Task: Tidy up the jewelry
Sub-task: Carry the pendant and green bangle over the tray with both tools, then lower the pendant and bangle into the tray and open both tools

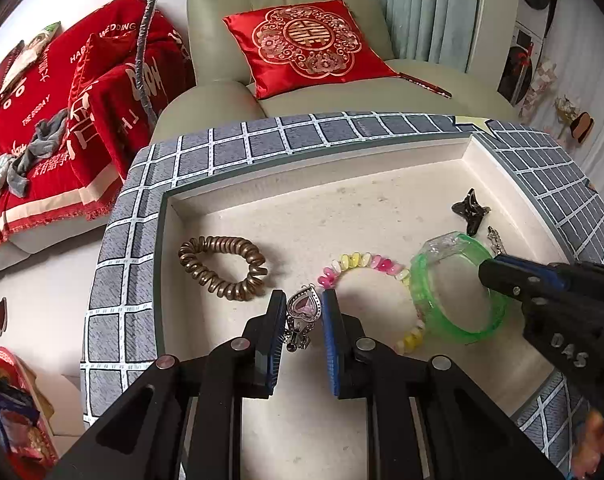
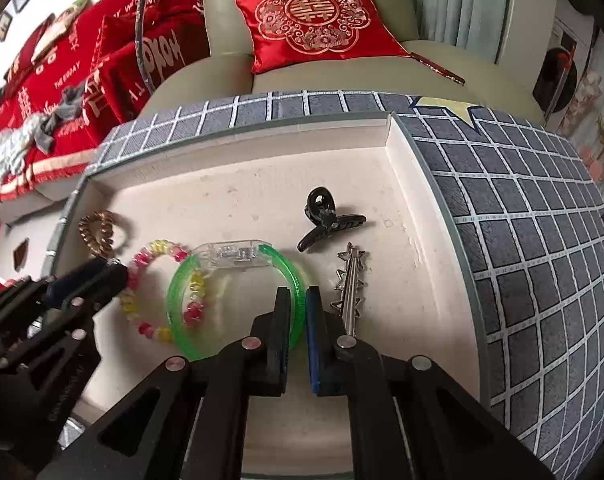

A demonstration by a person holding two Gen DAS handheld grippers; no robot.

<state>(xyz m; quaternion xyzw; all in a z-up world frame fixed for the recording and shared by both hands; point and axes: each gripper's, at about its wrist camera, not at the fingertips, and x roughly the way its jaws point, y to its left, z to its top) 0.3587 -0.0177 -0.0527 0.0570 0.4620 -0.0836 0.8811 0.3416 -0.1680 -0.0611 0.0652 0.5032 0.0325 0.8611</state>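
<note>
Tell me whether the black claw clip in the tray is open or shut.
Shut. In the right wrist view, the black claw clip lies on the tray with its two toothed halves together, no gap showing between them.

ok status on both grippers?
Left gripper closed on heart pendant. Right gripper clamped on green bangle rim. Beaded bracelet overlaps bangle.

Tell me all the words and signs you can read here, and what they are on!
"DAS": right gripper body.
"WEDDING", "HAP": red blanket.
Gold double-happiness sign: red cushion.
Smaller blanket lettering: too blurred to read.
Embossed lettering on the left gripper body: unreadable.
</note>
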